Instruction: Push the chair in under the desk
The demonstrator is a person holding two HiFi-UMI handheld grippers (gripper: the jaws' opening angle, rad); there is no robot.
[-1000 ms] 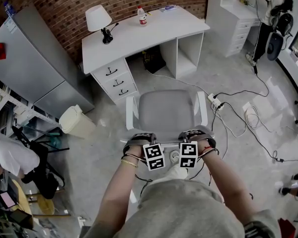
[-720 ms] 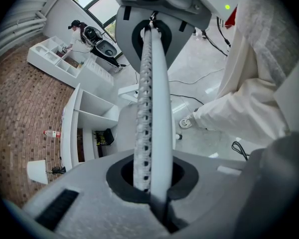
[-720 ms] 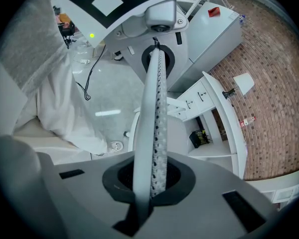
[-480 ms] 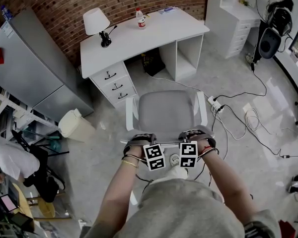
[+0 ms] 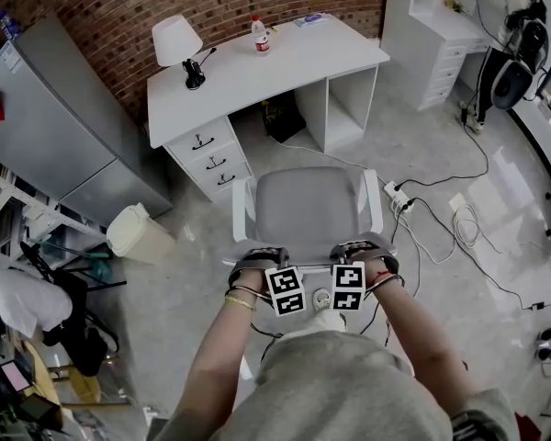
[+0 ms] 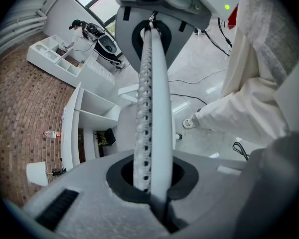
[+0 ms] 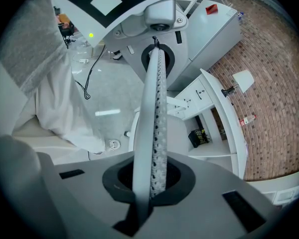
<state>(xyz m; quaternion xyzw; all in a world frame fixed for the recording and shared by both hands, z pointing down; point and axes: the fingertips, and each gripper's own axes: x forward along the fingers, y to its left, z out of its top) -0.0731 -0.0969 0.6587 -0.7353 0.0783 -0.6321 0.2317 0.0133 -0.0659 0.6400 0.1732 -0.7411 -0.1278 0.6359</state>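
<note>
The chair [image 5: 308,205] has a grey seat and white armrests and stands on the floor just in front of the white desk [image 5: 257,67], facing its knee space. My left gripper [image 5: 257,257] and right gripper [image 5: 363,249] sit side by side on the top edge of the chair's backrest, nearest me. In the left gripper view the thin mesh backrest [image 6: 152,98] runs edge-on between the jaws, and the left gripper [image 6: 150,176] is shut on it. The right gripper [image 7: 149,176] is likewise shut on the backrest [image 7: 154,108], with the desk [image 7: 224,118] beyond.
A lamp [image 5: 176,37] and a bottle [image 5: 258,33] stand on the desk. A waste bin [image 5: 138,231] and a grey cabinet [image 5: 55,108] are at the left. A power strip [image 5: 397,194] with trailing cables lies right of the chair. A white shelf unit [image 5: 432,26] stands at the far right.
The chair and both grippers have edged slightly forward over the floor toward the desk; the power strip and cables slid back a little in the view. Both grips are unchanged.
</note>
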